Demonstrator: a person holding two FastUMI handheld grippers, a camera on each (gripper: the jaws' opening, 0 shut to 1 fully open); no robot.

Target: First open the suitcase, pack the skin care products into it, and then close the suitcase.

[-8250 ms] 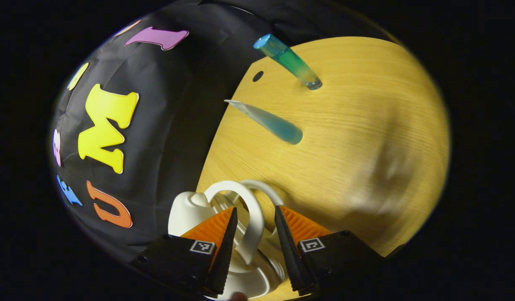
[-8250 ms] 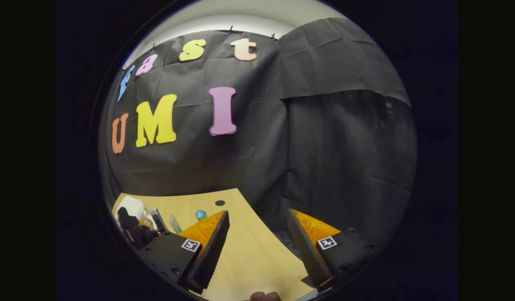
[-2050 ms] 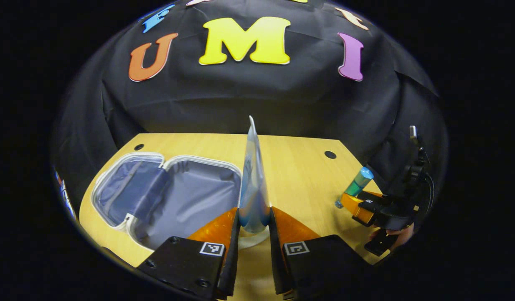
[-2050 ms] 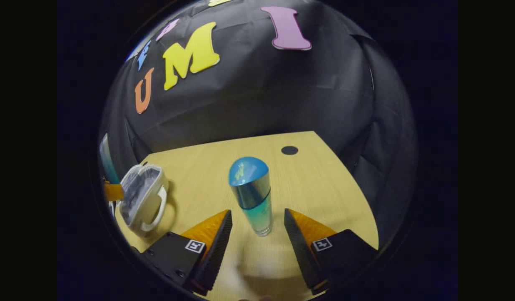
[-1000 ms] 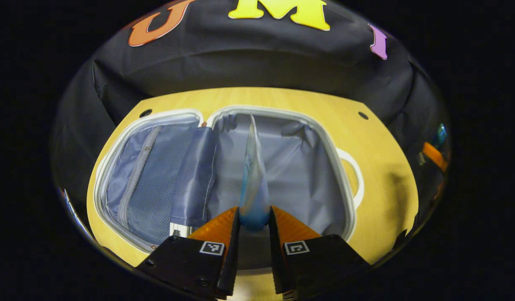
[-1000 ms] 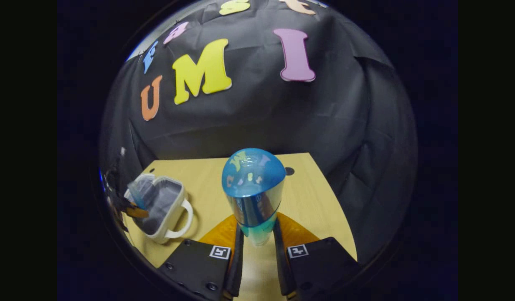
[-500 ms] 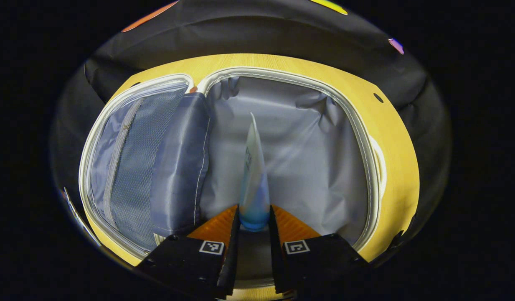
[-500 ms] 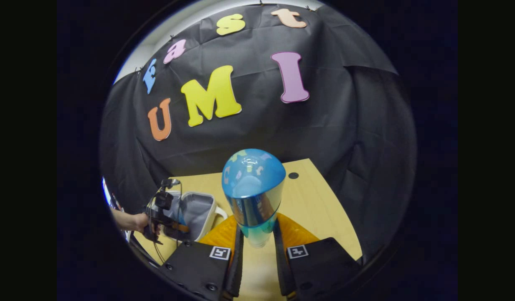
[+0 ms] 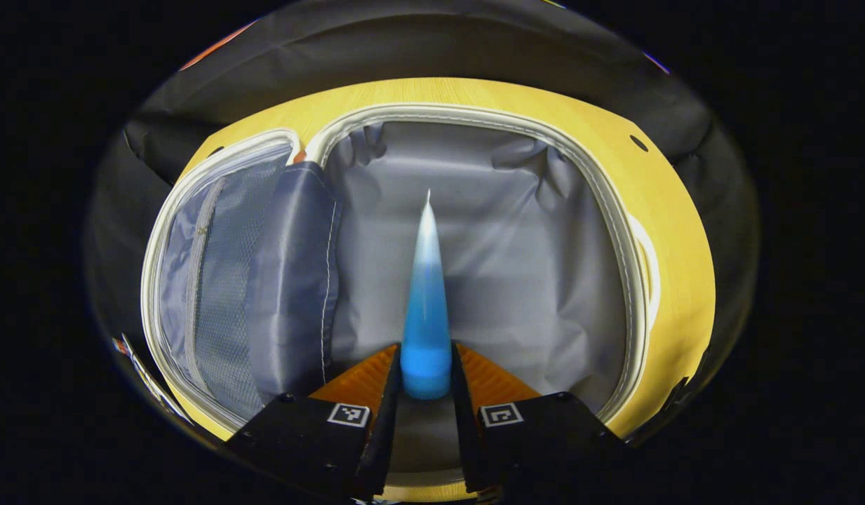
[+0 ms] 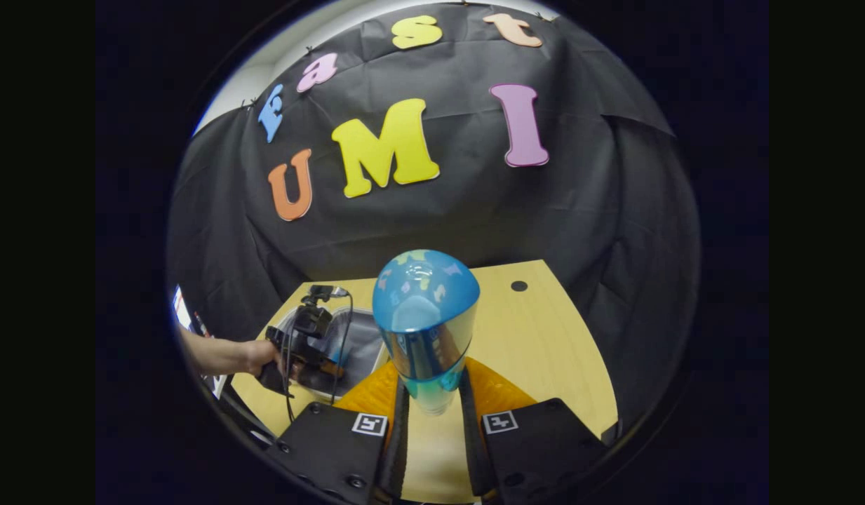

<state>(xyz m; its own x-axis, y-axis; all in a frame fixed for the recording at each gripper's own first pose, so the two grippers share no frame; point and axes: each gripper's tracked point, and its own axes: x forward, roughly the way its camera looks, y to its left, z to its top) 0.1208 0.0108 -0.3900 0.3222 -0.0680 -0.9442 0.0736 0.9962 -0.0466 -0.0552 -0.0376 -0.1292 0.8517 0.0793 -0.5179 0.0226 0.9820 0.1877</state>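
**K:** While the left gripper (image 9: 426, 379) has the tube (image 9: 425, 308) clamped between both fingers, cap end in the grip and flat tail pointing ahead, it hangs over the right half of the open suitcase (image 9: 635, 280). Grey lining lies straight ahead of the tips; the mesh pocket (image 9: 215, 280) is off to the fingers' left.

**R:** Then I'd go lower before letting go, and tilt it so the tube lands flat. Dropped upright, it could tip onto the rim.

**K:** Right gripper (image 10: 432, 400) is closed on the bottle (image 10: 426, 330), held upright above the table (image 10: 544, 337), with the case off to its left, beside the person's hand (image 10: 253, 356).

**R:** Hold it there until the left one is out. Room looks tight for two.
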